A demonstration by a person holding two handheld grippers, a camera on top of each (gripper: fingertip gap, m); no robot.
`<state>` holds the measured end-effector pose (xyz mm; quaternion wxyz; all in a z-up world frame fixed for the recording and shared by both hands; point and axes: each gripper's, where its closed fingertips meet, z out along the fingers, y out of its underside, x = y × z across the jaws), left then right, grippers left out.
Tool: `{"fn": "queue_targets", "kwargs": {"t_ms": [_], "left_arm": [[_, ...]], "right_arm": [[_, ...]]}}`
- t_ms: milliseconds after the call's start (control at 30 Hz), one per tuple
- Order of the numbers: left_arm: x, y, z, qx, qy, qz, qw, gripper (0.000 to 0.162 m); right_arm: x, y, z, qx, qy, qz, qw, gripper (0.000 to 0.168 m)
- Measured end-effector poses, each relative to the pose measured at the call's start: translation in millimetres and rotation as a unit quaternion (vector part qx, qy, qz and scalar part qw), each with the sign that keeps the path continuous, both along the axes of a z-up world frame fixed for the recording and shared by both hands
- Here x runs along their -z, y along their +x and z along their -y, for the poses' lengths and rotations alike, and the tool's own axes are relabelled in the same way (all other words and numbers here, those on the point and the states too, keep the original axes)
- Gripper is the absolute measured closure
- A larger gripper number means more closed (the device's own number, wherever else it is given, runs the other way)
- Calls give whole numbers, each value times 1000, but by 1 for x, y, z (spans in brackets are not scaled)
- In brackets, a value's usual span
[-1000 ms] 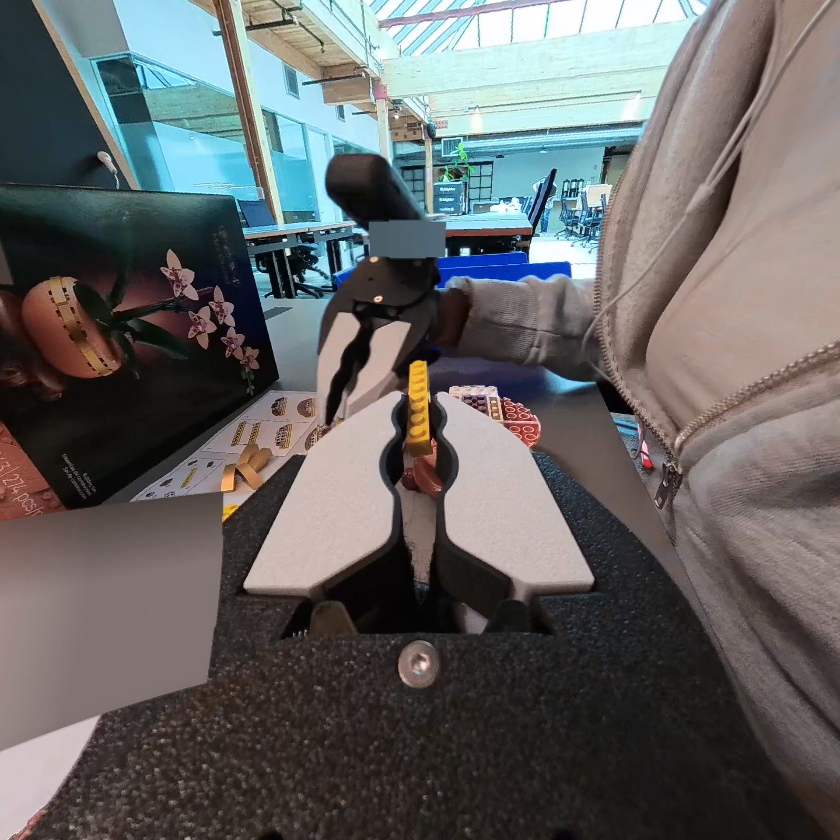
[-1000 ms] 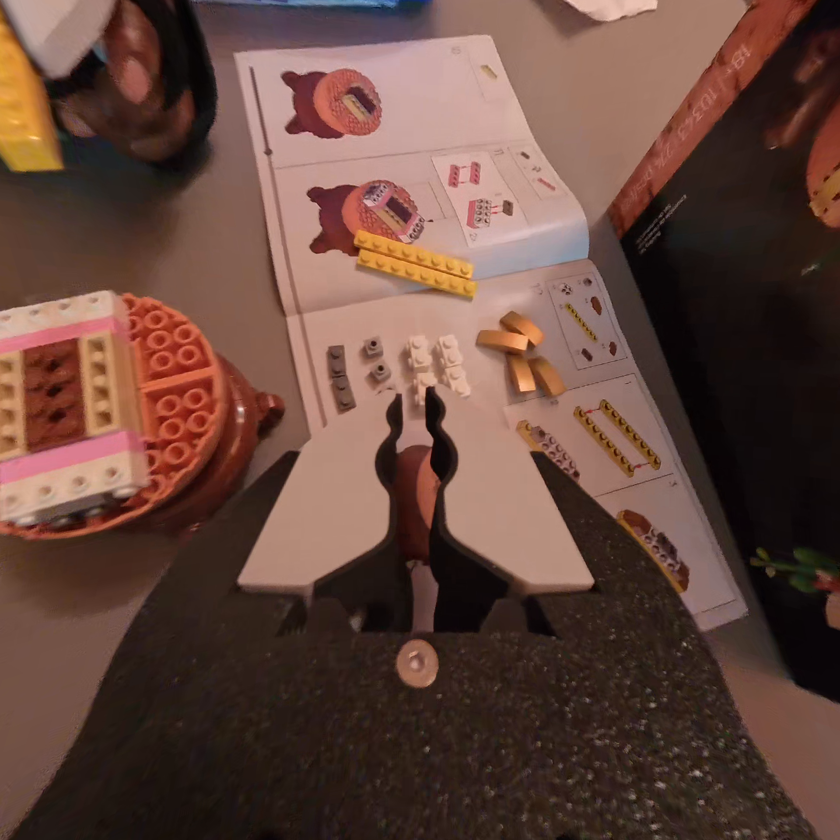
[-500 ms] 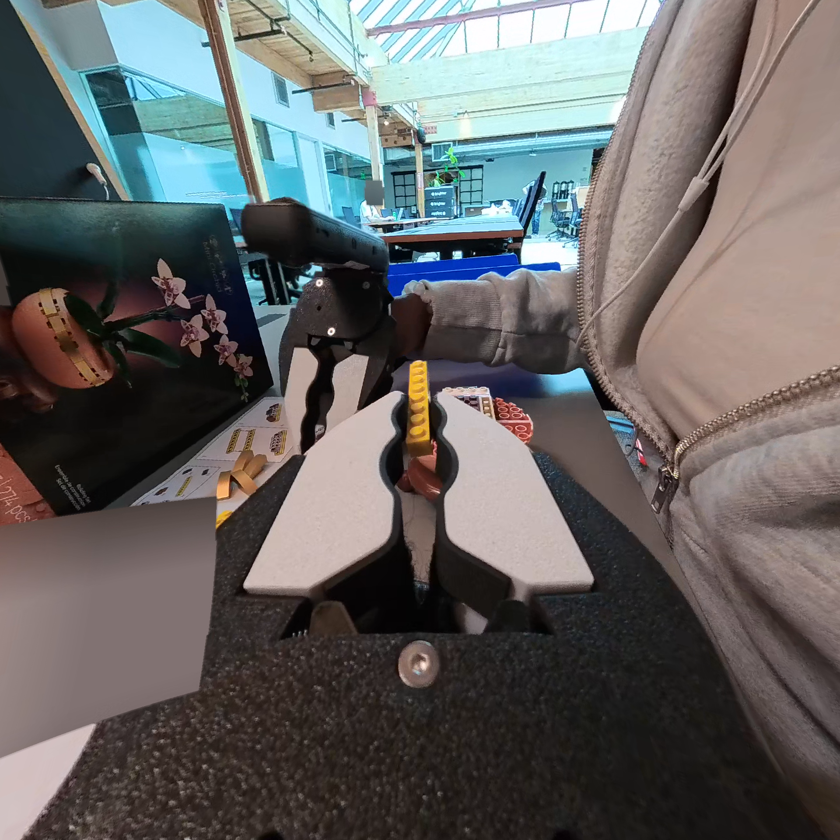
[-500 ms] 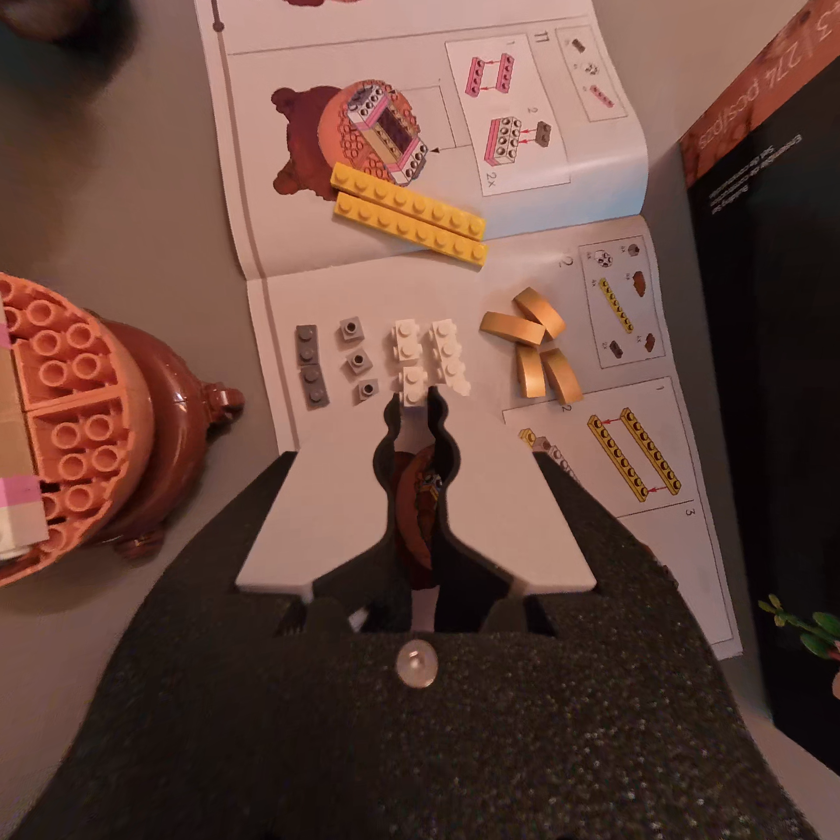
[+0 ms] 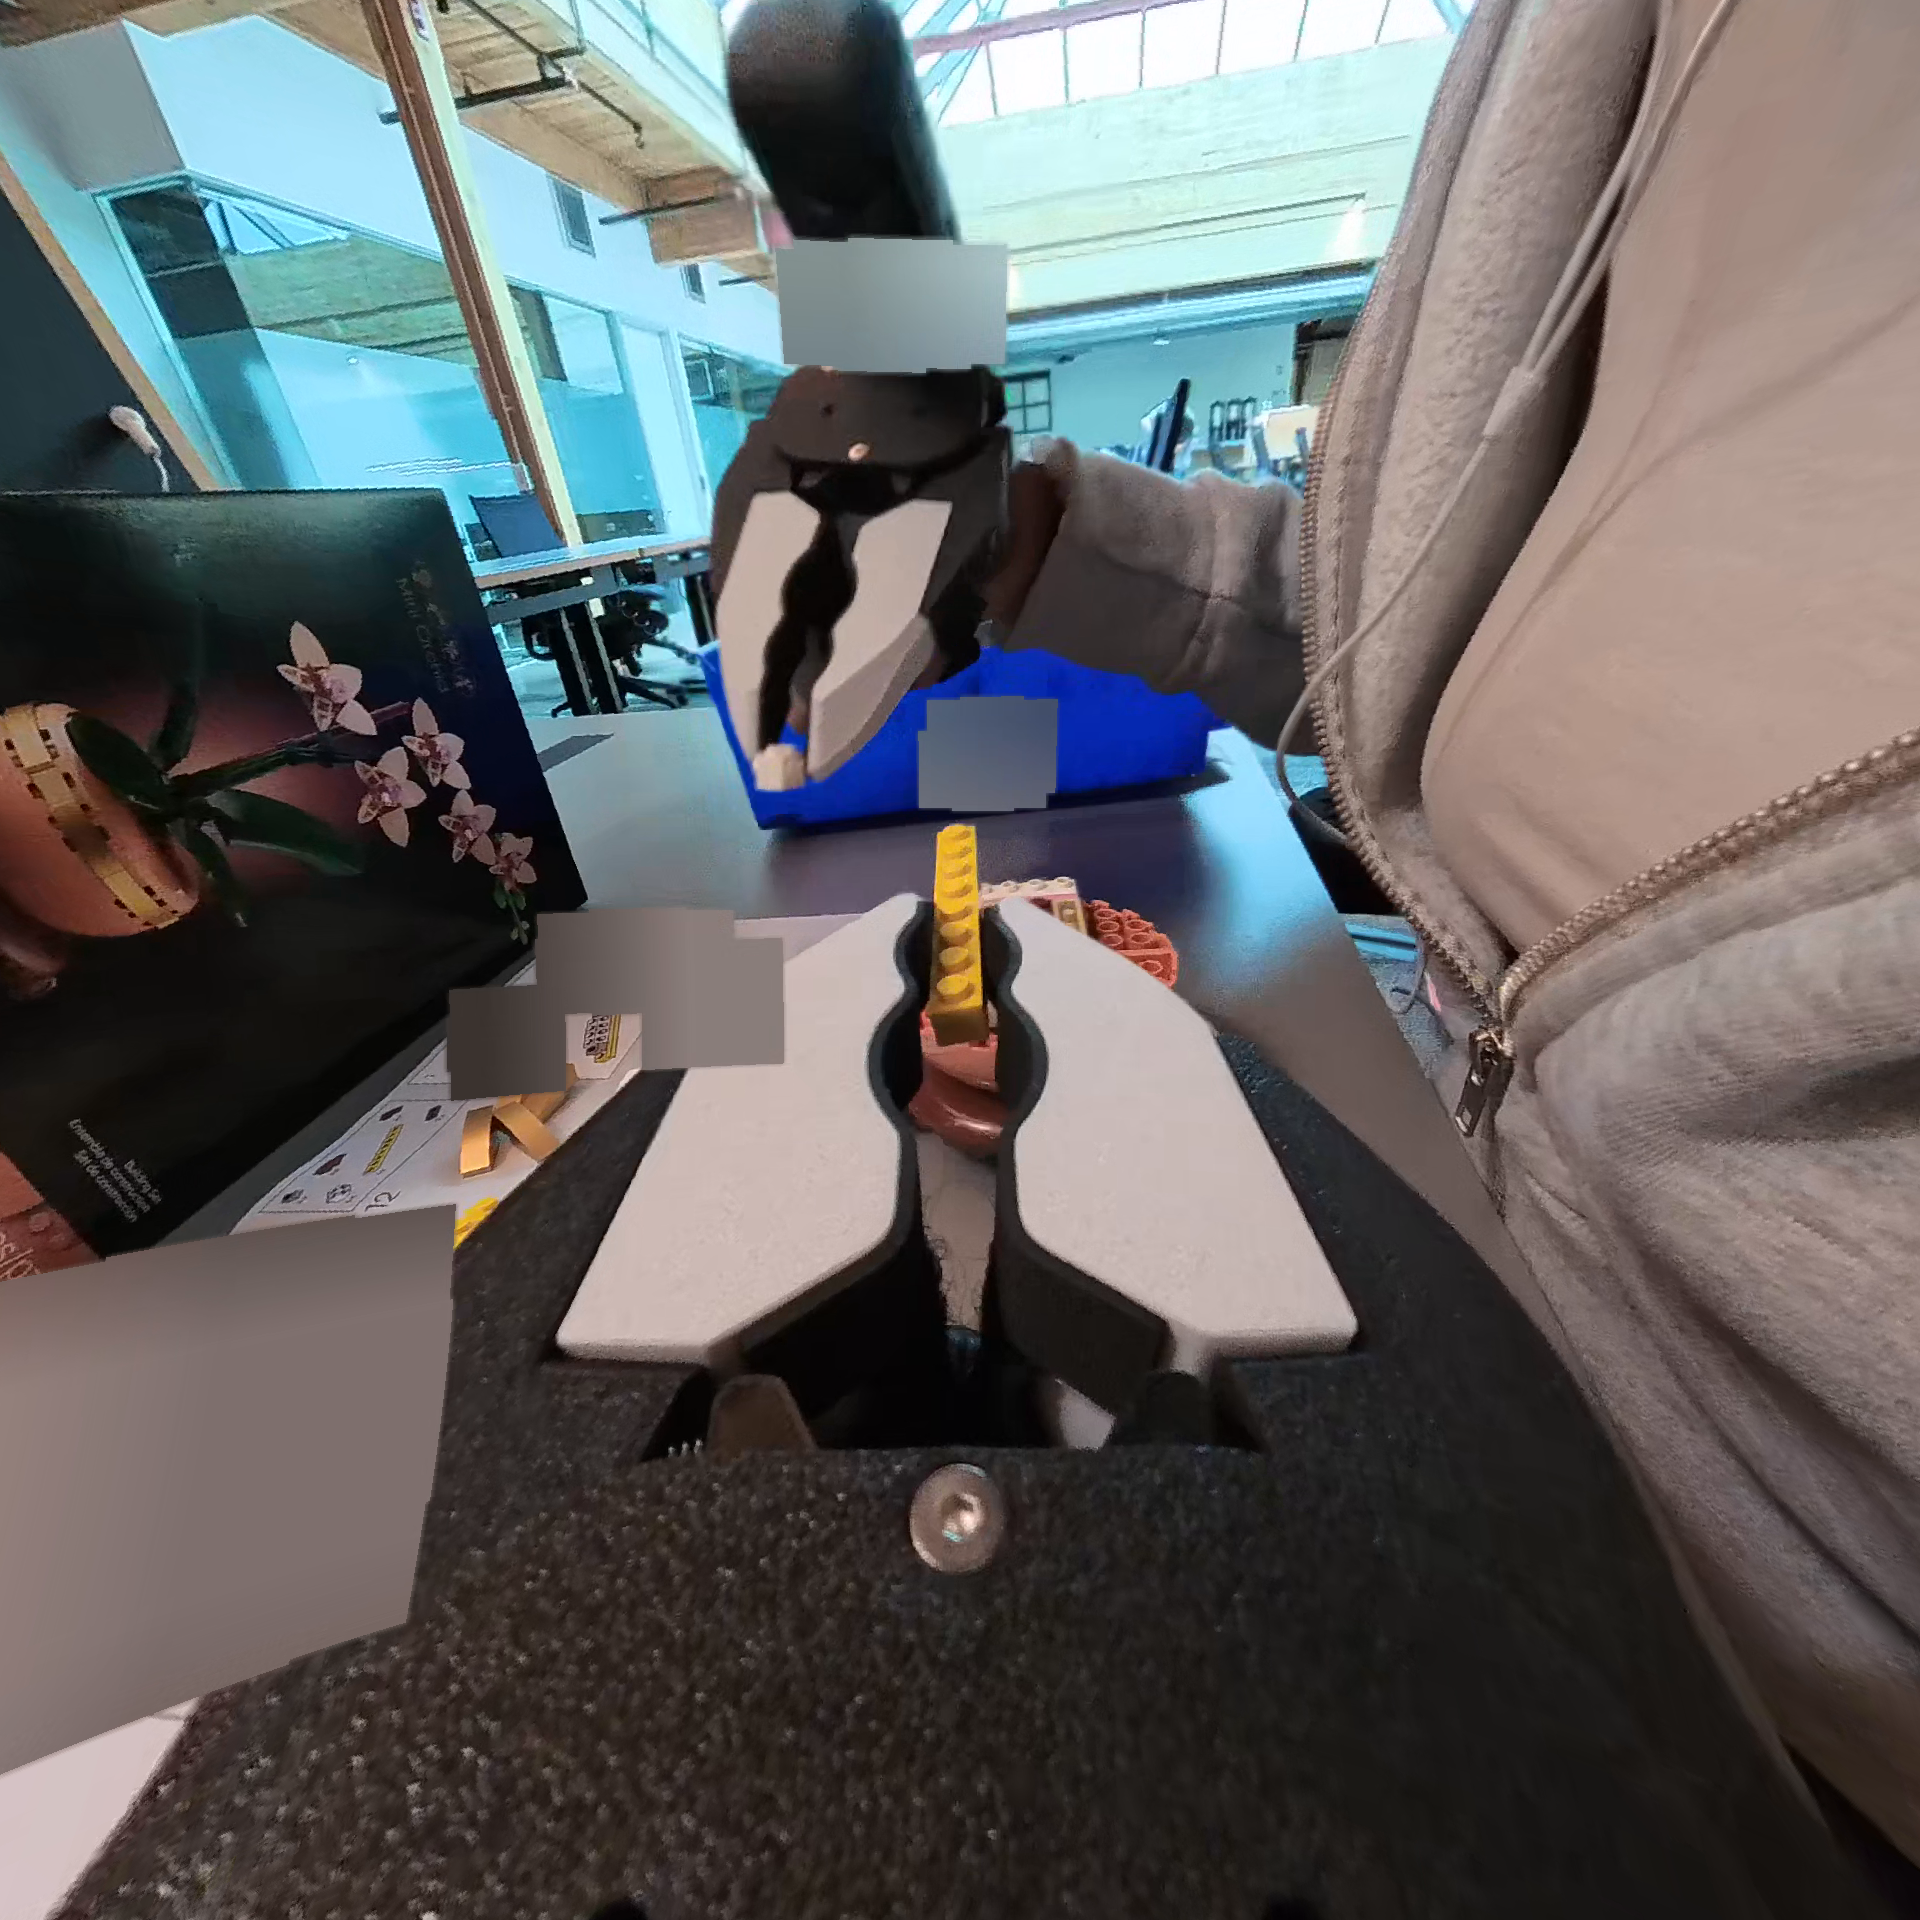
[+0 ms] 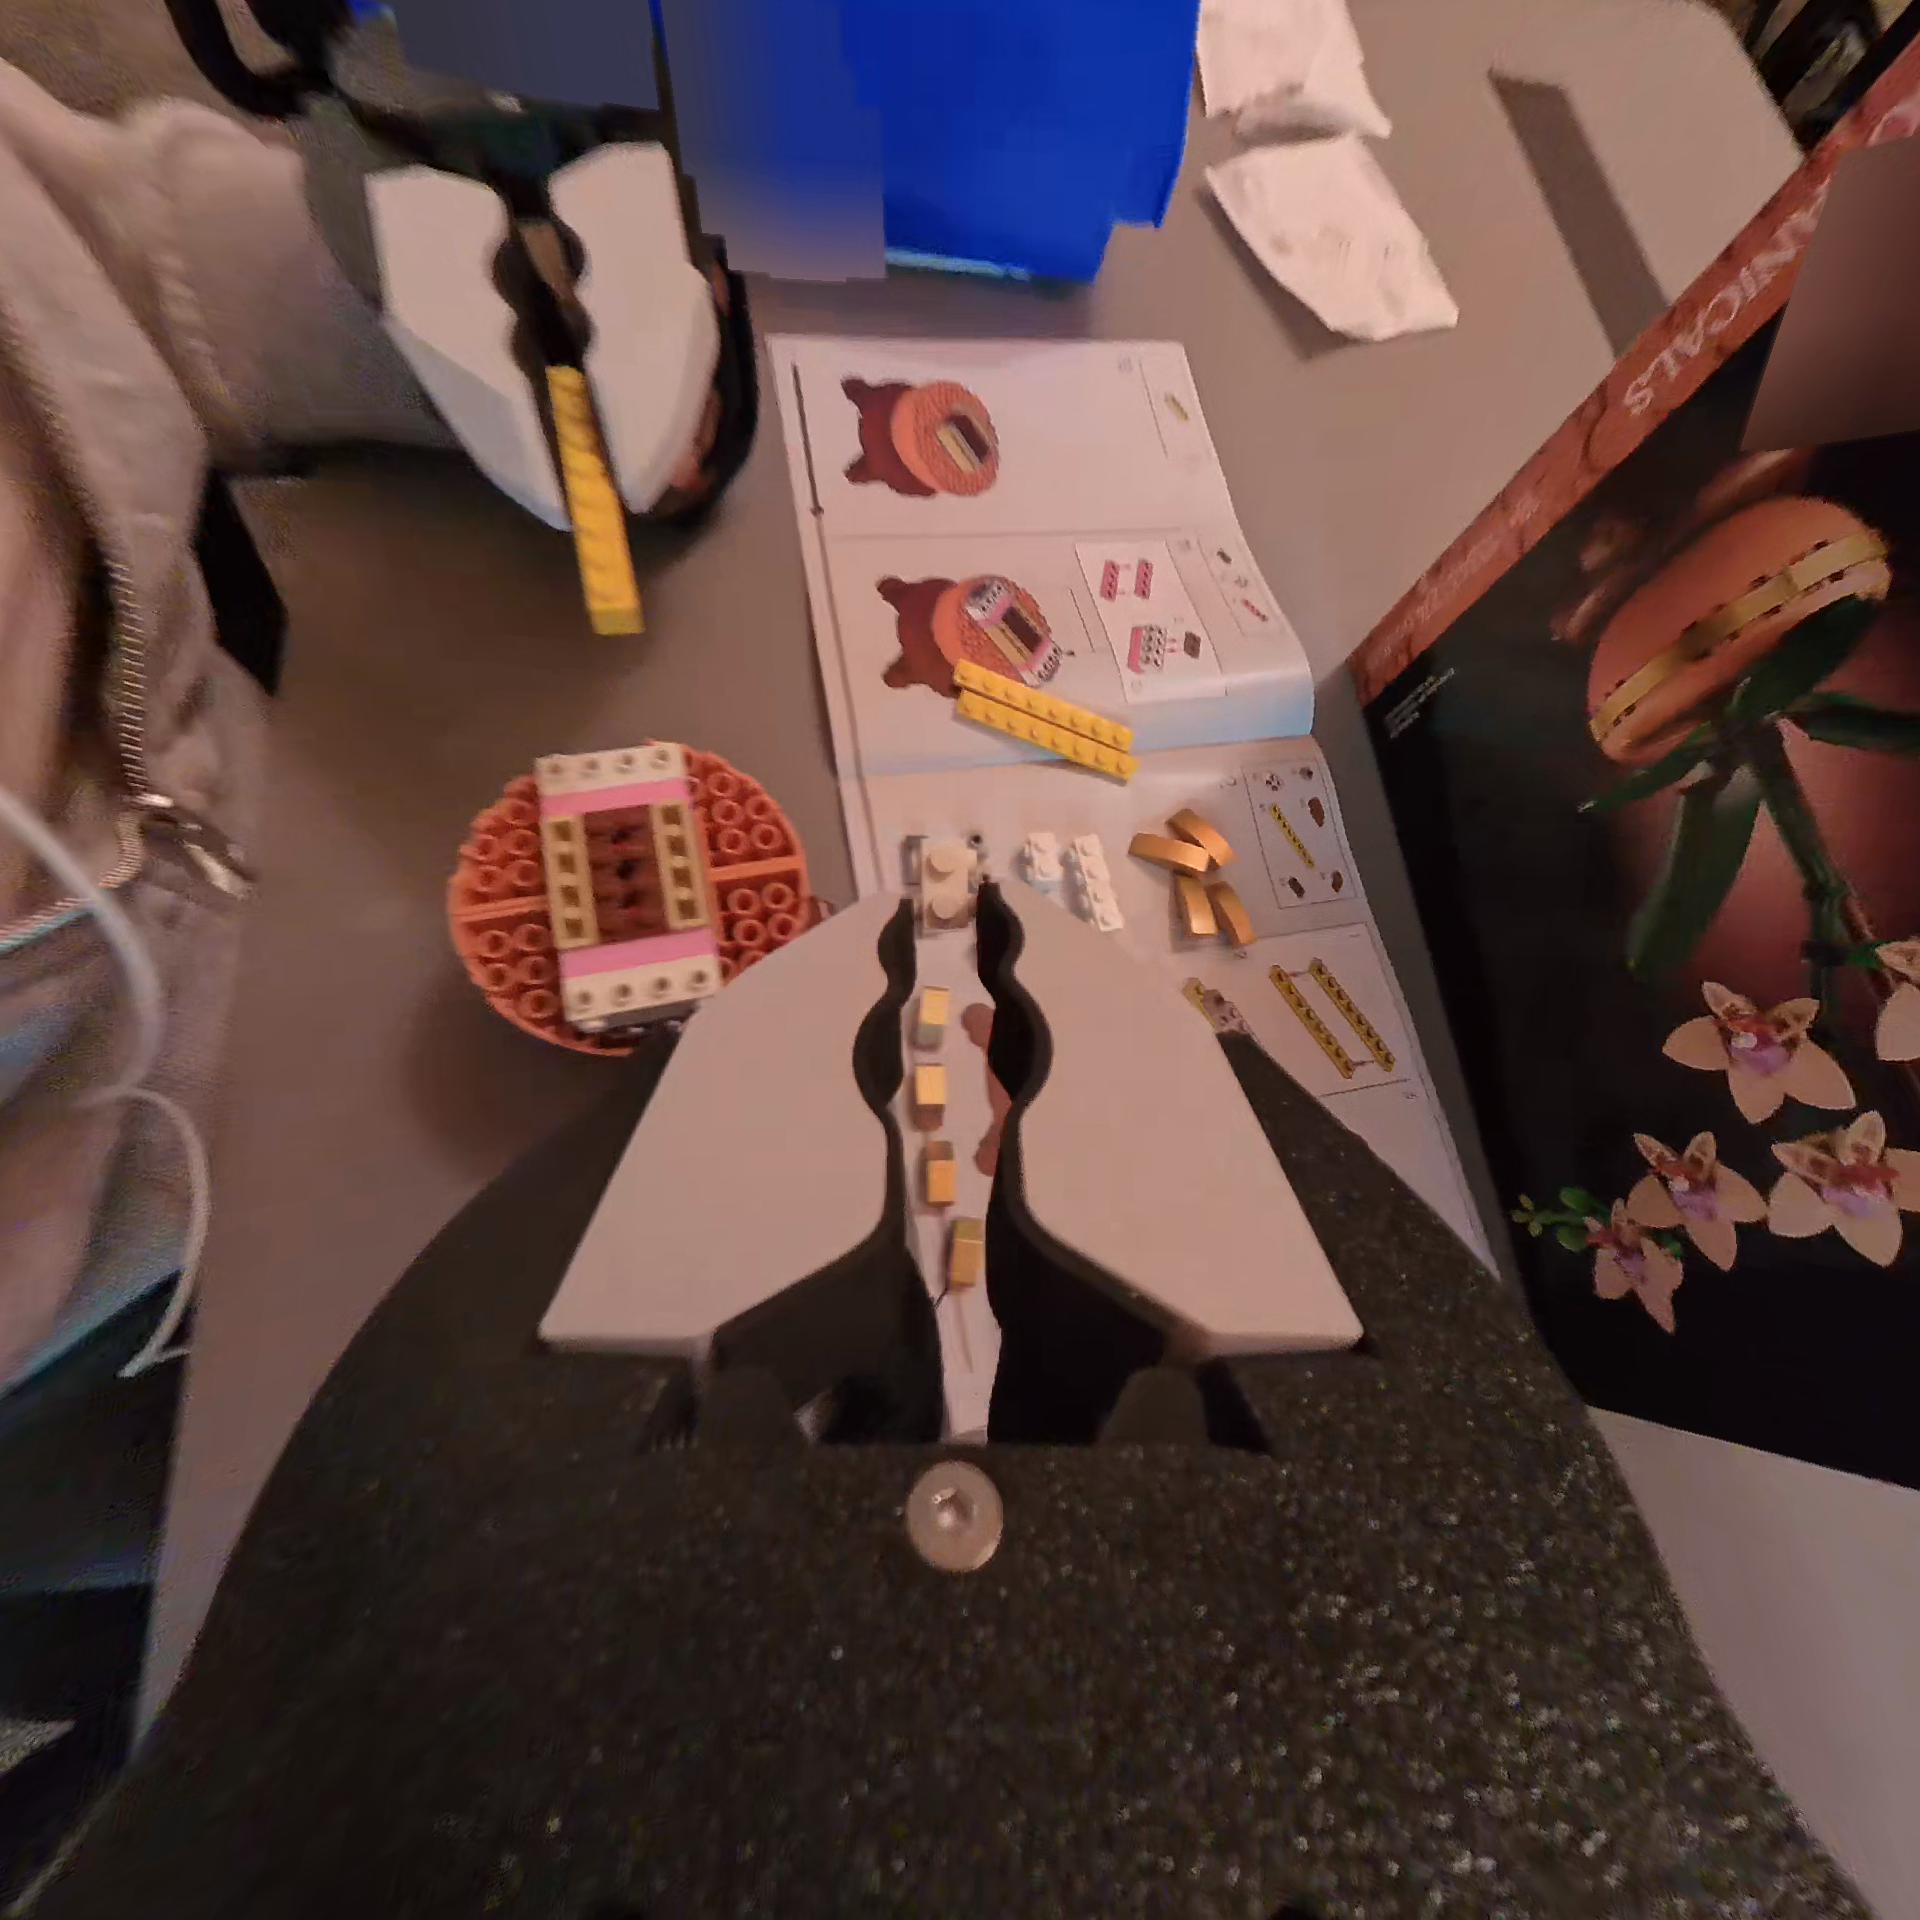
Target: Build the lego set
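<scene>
My left gripper (image 5: 958,914) is shut on a long yellow plate (image 5: 956,935) that points forward, with a brown rounded piece (image 5: 956,1107) beneath it. It also shows in the right wrist view (image 6: 545,416) at the upper left, above the table. My right gripper (image 6: 945,902) is shut on a small pale brick (image 6: 943,878) at its tips. It hangs in the air above the instruction booklet (image 6: 1018,457). In the left wrist view, the right gripper (image 5: 795,753) is raised ahead of my left one. The round orange pot base (image 6: 623,894) with its pink, tan and brown core stands left of the booklet.
On the booklet lie two yellow plates (image 6: 1044,717), white small bricks (image 6: 1081,878) and gold curved pieces (image 6: 1195,873). The dark set box (image 6: 1662,935) stands upright on the right. A blue bin (image 6: 1029,135) and crumpled paper (image 6: 1320,218) lie at the far side. A person in a grey hoodie (image 5: 1662,831) is close by. There is about 11 cm between the tips of the two grippers.
My right gripper has risen from the booklet with the small pale brick in its tips and now looks down from higher up. My left gripper still holds the yellow plate, nearly unmoved.
</scene>
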<state>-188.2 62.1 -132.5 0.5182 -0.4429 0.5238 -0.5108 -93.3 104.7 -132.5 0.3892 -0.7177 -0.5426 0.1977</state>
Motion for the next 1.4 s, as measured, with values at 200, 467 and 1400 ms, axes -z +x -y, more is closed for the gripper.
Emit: {"fn": "queue_targets", "kwargs": {"t_ms": [200,467,1400], "left_arm": [[-3,-4,3,15,-1,15,1000,154],[-4,-3,8,23,4,18,1000,154],[5,7,11,16,22,-17,999,155]], "right_arm": [[-17,-7,32,2,-6,-63,998,157],[-16,-10,46,5,-7,-77,997,158],[-1,-59,59,-102,18,41,994,158]]}}
